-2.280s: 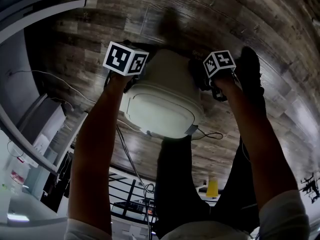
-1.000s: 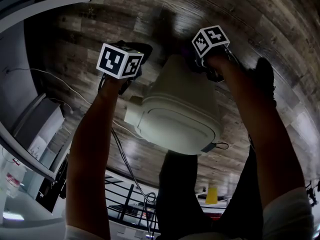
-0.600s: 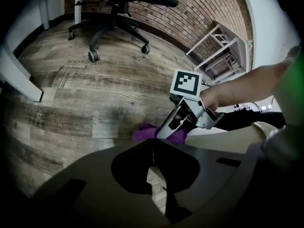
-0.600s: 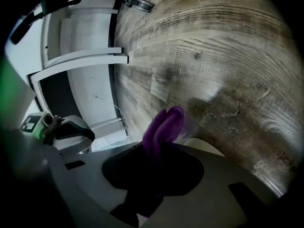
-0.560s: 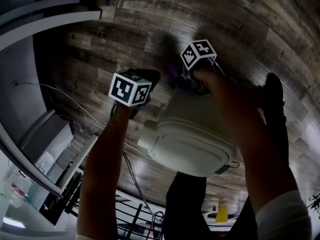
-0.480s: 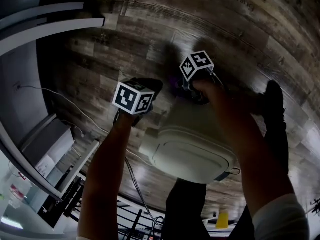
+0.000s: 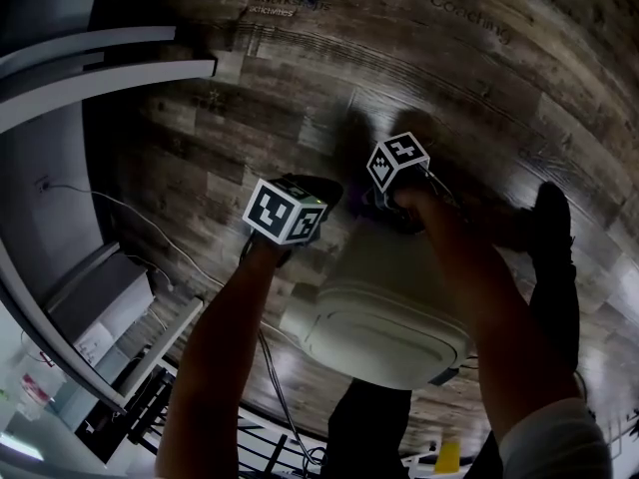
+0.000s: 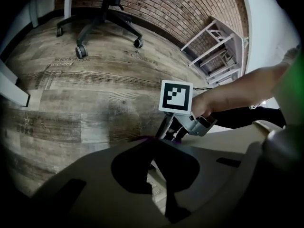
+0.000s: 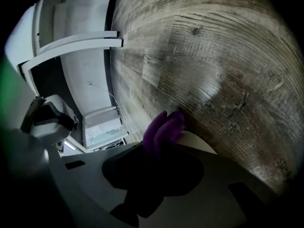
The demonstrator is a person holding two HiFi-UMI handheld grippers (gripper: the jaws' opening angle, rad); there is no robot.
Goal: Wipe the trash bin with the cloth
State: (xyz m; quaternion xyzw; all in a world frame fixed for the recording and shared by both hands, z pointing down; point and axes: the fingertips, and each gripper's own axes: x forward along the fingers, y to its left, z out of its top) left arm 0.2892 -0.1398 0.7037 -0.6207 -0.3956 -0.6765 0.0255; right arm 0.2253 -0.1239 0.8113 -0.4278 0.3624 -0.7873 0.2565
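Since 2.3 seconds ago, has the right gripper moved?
Yes. The right gripper, holding the cloth, went left: from the right side of the trash bin to its far end.

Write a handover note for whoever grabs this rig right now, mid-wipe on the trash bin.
Left hand-held gripper: shut, empty, beside the trash bin's far left side; contact can't be told.
Right hand-held gripper: shut on the purple cloth, which is pressed to the bin's far side.
The bin stands on the wooden floor, lid closed.
Done: cloth gripped and on the bin.
Left: wipe the lid and other sides; the pictures don't show how much is already wiped.
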